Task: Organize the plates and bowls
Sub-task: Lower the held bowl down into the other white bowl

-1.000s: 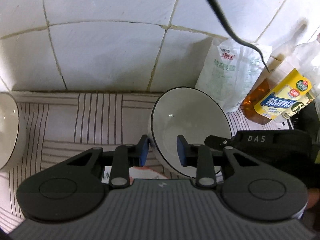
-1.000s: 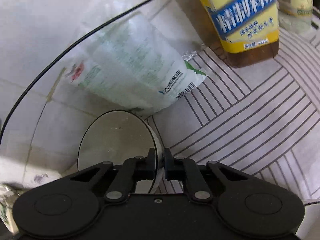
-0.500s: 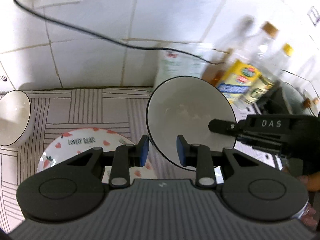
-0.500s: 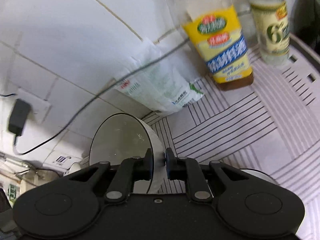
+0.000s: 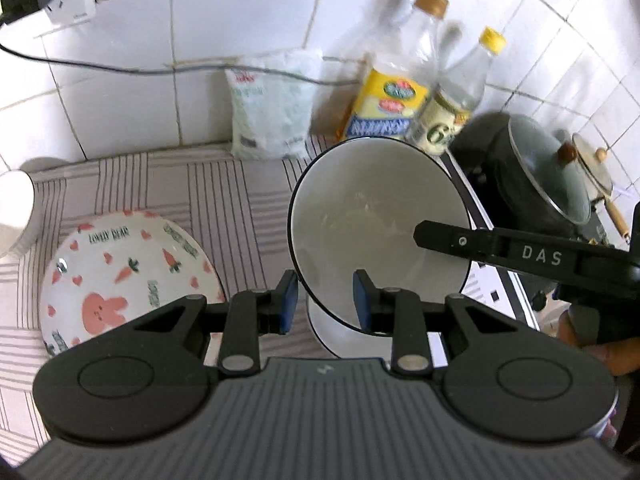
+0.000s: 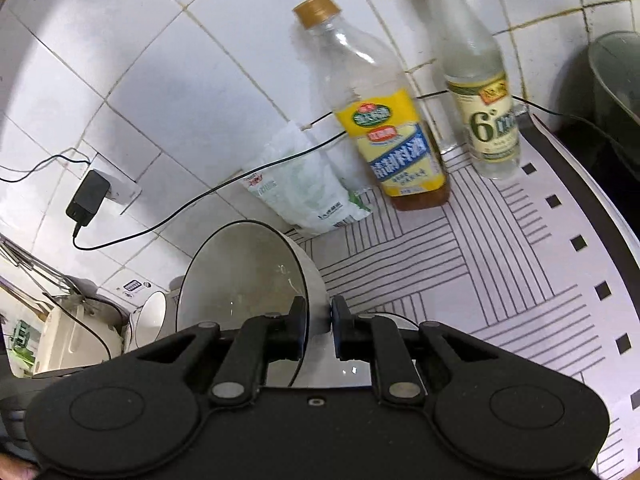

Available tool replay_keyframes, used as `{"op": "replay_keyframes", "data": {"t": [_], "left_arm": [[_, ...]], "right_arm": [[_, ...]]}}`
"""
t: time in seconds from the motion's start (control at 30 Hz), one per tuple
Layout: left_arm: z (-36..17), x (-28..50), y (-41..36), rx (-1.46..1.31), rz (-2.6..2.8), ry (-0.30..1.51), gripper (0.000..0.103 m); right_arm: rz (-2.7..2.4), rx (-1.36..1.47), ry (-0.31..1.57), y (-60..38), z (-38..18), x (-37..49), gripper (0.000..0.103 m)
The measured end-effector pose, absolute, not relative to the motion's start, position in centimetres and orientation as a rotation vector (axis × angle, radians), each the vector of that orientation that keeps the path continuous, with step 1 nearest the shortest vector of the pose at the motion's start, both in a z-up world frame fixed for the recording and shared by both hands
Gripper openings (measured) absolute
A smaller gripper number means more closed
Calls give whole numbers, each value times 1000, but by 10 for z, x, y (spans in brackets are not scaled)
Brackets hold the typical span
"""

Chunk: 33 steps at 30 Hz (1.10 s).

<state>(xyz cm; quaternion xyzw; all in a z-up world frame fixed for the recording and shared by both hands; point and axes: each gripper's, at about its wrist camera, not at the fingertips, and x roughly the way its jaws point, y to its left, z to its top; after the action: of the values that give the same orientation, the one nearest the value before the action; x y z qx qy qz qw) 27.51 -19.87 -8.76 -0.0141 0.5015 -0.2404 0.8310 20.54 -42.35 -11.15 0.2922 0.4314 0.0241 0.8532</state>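
Note:
My right gripper (image 6: 318, 322) is shut on the rim of a white bowl with a dark rim (image 6: 240, 280) and holds it tilted above the counter. In the left wrist view the same bowl (image 5: 372, 216) hangs in front, with the right gripper's finger (image 5: 452, 238) reaching over its edge. My left gripper (image 5: 325, 306) is open and empty, just before the bowl's lower rim. A bunny-and-carrot plate (image 5: 120, 276) lies on the striped mat to the left. Another white bowl (image 5: 16, 208) sits at the far left edge.
A white bag (image 5: 276, 108) and two bottles (image 5: 396, 92) (image 5: 456, 100) stand against the tiled wall. A dark lidded pot (image 5: 536, 176) sits on the stove at the right. A charger (image 6: 88, 196) with its cable hangs on the wall.
Both grippers have risen and pulled back from the wall. The right gripper lifted the bowl off the counter; the bunny plate and the bottles came into view.

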Motion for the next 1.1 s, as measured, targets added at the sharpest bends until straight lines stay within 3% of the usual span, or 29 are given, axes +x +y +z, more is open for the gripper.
{"op": "replay_keyframes", "data": {"t": [0.6,1.1], "left_arm": [[-143,262,-227,-27,-461,1255,28],[-162,271,-236,-34,-420,1356,28]], "right_arm": [[43,555,955,-434,-156,179,17],[66,188,943,-402,-155,189,17]]}}
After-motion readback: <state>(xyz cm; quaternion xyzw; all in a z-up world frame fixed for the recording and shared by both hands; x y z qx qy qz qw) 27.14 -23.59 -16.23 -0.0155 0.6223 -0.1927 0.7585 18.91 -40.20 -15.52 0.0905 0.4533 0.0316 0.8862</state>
